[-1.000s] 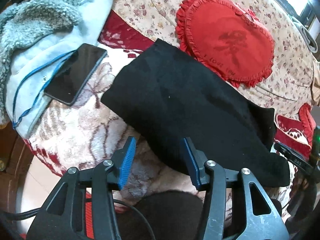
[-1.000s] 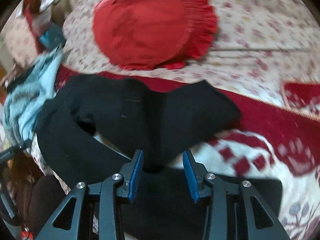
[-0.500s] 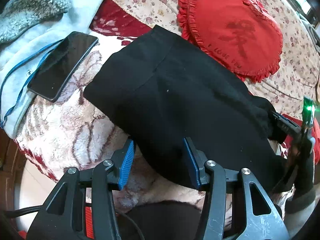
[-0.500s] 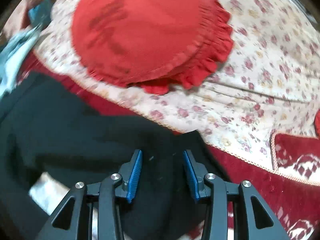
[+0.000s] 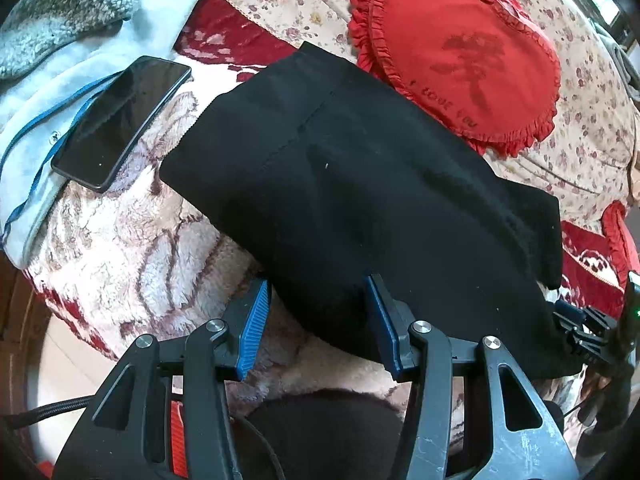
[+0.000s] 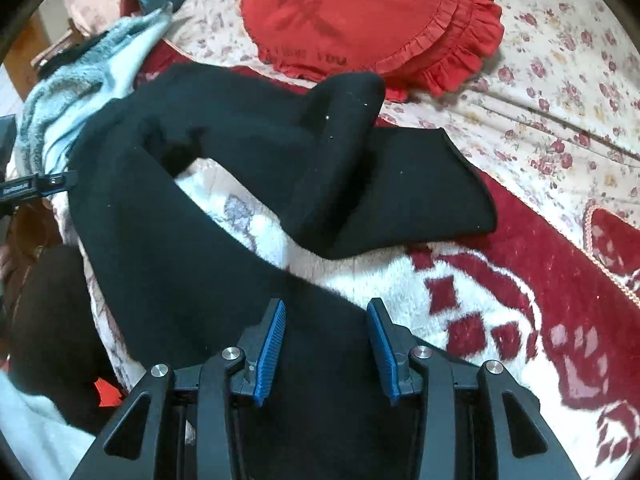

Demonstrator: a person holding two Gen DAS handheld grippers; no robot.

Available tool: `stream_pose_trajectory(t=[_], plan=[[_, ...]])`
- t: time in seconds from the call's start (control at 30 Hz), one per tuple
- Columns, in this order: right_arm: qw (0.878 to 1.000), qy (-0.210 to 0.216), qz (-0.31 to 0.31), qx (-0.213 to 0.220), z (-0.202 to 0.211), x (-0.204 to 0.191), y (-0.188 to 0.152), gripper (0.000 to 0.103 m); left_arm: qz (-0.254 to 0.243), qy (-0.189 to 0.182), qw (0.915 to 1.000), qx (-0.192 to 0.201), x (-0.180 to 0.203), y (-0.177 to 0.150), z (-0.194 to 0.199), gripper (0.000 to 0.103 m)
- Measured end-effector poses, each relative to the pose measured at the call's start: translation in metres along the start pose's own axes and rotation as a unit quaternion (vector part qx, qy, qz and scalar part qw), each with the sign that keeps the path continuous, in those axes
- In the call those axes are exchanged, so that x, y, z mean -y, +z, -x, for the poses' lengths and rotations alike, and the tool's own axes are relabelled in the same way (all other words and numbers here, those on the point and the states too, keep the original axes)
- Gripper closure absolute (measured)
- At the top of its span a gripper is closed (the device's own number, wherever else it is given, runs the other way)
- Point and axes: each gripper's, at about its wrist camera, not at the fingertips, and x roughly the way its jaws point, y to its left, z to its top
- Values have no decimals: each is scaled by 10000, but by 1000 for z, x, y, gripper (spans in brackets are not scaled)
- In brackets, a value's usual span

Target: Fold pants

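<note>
Black pants (image 5: 360, 184) lie on a plush red-and-white blanket (image 5: 120, 240) on the bed. My left gripper (image 5: 316, 312) is open, hovering at the pants' near edge with nothing between its blue pads. In the right wrist view the pants (image 6: 248, 168) lie spread with one leg folded back over itself toward a red cushion. My right gripper (image 6: 326, 332) is open over the near leg of the pants; black cloth lies under the gap, not pinched. The right gripper's tip (image 5: 588, 332) shows at the left view's right edge.
A black phone (image 5: 120, 120) lies on a light blue fleece garment (image 5: 80, 40) at the left. A red heart-shaped frilled cushion (image 5: 472, 52) sits behind the pants on a floral bedspread (image 5: 592, 120). The bed edge and floor (image 5: 60, 368) are at lower left.
The right gripper pulled back from the far leg end toward the near side, leaving that leg folded over. The left gripper shifted slightly closer over the pants.
</note>
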Motion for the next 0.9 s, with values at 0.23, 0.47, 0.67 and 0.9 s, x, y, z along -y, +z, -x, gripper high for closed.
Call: stream_pose_trajectory(t=[0.23,0.47,0.67,0.9], plan=[[9991,-399,-7,167,-5,-7,-5,89,79,6,10000,-33,3,-2,0,55],[9916,-1230,-385,125,-8,11,6,103,149,-24,9998,93,-4,1,9,55],[9937,-649,-732,542,18,1,15,100,138,103,9996,227,-10,5,4,55],[9945,463,-448,823,11,-60,72,59,158,242,9993,247,-24,10,-16,39]])
